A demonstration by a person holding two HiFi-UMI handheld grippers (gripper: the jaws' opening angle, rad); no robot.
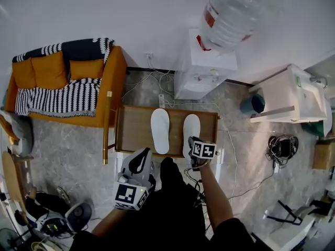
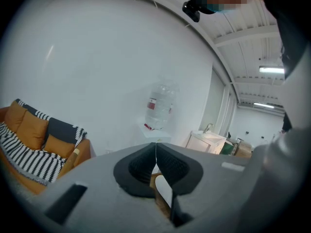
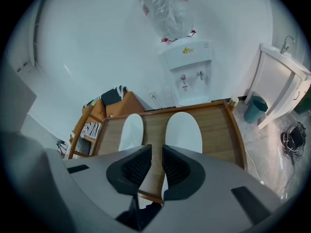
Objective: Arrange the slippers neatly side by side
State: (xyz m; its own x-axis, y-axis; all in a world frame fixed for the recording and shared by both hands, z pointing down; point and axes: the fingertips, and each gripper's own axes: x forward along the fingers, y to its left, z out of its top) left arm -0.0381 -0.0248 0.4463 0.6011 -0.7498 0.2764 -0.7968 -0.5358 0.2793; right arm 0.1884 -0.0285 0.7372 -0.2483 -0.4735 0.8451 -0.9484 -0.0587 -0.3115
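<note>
White, both slippers lie flat on the wooden table (image 1: 131, 132), toes toward the far wall. They are parallel and side by side, with a strip of bare wood between them. The left slipper (image 1: 160, 130) sits a little farther from the person than the right slipper (image 1: 191, 131).

The right gripper (image 1: 193, 141) hangs over the near end of the right slipper, tilted steeply down. In its own view the jaws stand apart with a narrow gap, and nothing is pinched between them. Through that gap show the bare wood and the inner edge of the right slipper (image 3: 183, 130). The left slipper (image 3: 132, 131) lies beyond the left jaw, clear of it.

The left gripper (image 1: 142, 158) is on the near side of the table's edge, just short of the left slipper's near end. It points almost level toward the far wall. Its jaws are pressed together and hold nothing, and a sliver of white slipper (image 2: 164, 191) shows below them.

Behind the table stand an orange sofa (image 1: 102, 82) to the far left and a water dispenser (image 1: 204, 72).
</note>
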